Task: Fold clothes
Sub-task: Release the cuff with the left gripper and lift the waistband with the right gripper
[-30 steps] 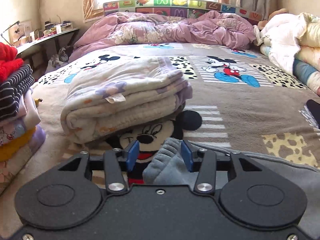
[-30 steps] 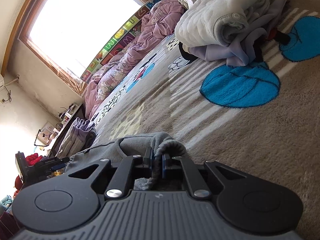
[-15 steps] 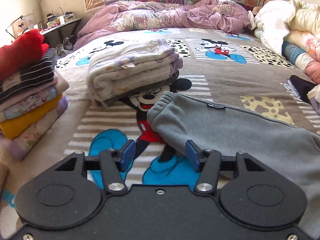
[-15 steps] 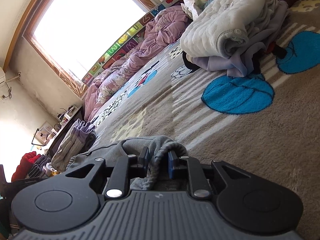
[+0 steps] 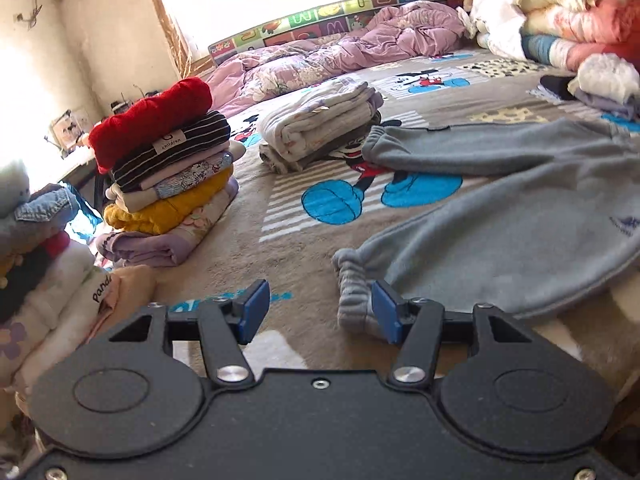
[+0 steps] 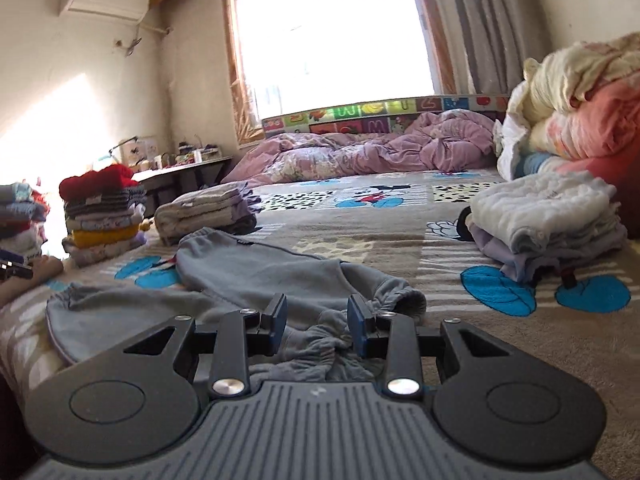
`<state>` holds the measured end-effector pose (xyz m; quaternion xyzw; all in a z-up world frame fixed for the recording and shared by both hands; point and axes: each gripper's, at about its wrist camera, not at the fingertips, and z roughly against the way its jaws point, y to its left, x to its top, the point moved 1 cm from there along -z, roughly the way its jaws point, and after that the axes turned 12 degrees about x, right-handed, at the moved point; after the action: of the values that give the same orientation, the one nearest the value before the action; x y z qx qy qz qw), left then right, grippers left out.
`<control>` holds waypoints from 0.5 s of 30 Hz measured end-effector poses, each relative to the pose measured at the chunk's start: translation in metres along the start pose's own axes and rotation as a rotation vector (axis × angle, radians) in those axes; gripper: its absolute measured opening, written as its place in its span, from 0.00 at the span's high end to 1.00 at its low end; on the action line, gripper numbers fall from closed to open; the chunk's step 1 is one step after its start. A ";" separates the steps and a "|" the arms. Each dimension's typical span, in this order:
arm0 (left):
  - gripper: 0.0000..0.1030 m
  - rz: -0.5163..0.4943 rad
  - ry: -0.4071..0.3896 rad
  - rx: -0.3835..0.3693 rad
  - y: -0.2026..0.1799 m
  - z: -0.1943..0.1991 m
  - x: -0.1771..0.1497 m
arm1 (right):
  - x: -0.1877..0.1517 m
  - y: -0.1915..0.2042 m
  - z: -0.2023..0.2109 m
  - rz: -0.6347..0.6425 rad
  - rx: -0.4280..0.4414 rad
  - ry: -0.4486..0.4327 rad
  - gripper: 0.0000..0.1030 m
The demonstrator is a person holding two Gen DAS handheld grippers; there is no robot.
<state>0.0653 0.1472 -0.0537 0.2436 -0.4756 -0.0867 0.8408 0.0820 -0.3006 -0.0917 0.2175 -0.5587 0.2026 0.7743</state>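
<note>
Grey sweatpants (image 5: 520, 216) lie spread on the Mickey Mouse blanket (image 5: 340, 200), legs pointing left. My left gripper (image 5: 316, 312) is open; the near leg's elastic cuff (image 5: 352, 292) lies just inside its right finger, not gripped. In the right wrist view the sweatpants (image 6: 256, 268) lie flat with the waistband bunched between the fingers. My right gripper (image 6: 316, 322) is open over that waistband, holding nothing.
A tall stack of folded clothes topped with red (image 5: 164, 168) stands at left, with another pile (image 5: 36, 248) nearer. A folded cream blanket (image 5: 320, 124) lies beyond the pants. Folded white laundry (image 6: 548, 220) and piled bedding (image 6: 580, 108) are at right. A purple duvet (image 6: 380, 152) lies far back.
Both grippers let go of the grey sweatpants and opened. The left gripper pulled back from the far cuff to the near cuff. The right gripper levelled out above the waistband.
</note>
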 end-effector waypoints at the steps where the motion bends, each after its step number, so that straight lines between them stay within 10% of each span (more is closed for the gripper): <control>1: 0.46 -0.056 -0.020 0.004 -0.005 0.003 -0.007 | -0.003 0.009 0.002 0.057 0.002 0.028 0.67; 7: 0.45 -0.438 -0.121 0.048 -0.045 0.003 -0.038 | -0.023 0.051 0.005 0.349 0.001 0.173 0.65; 15: 0.46 -0.608 -0.183 0.088 -0.072 -0.026 -0.053 | -0.057 0.079 -0.020 0.661 -0.066 0.332 0.56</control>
<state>0.0655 0.1132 -0.1409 0.4017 -0.4579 -0.3348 0.7189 0.0371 -0.2287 -0.1433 -0.0360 -0.4717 0.4562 0.7537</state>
